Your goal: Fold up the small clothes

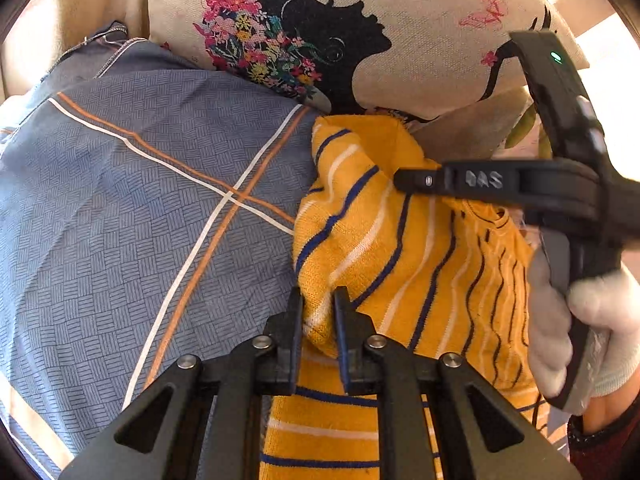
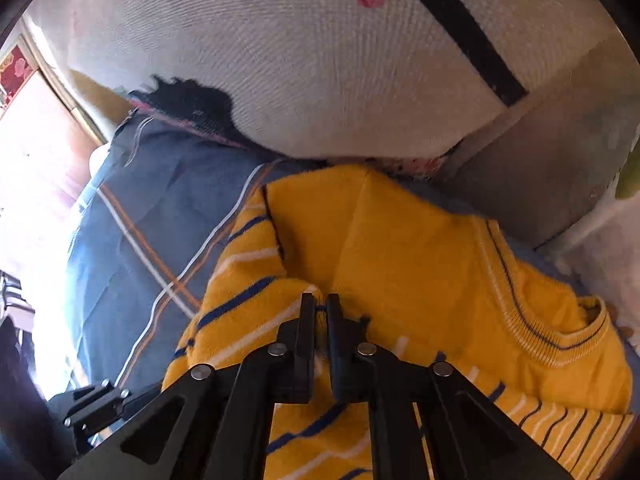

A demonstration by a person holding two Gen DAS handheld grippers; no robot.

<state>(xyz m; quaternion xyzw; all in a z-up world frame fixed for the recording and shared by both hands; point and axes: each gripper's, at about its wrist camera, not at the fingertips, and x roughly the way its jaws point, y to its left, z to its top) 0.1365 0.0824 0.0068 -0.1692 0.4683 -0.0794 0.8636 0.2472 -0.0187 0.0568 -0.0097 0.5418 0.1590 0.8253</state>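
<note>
A small yellow sweater [image 1: 384,240] with blue and white stripes lies crumpled on a blue-grey checked bedsheet [image 1: 140,200]. My left gripper [image 1: 319,305] is shut on a fold at the sweater's left edge, with yellow knit pinched between the fingers. The right gripper [image 1: 402,181] comes in from the right over the sweater, held by a white-gloved hand [image 1: 592,320]. In the right wrist view the right gripper [image 2: 321,306] is shut on a raised ridge of the yellow sweater [image 2: 400,248]. Its ribbed neckline [image 2: 560,340] lies to the right.
A cream cushion [image 1: 420,20] printed with a black silhouette and flowers leans right behind the sweater. A grey-beige cushion [image 2: 540,168] sits beside it at the right. The bedsheet [image 2: 160,208] stretches out to the left, with bright light beyond its edge.
</note>
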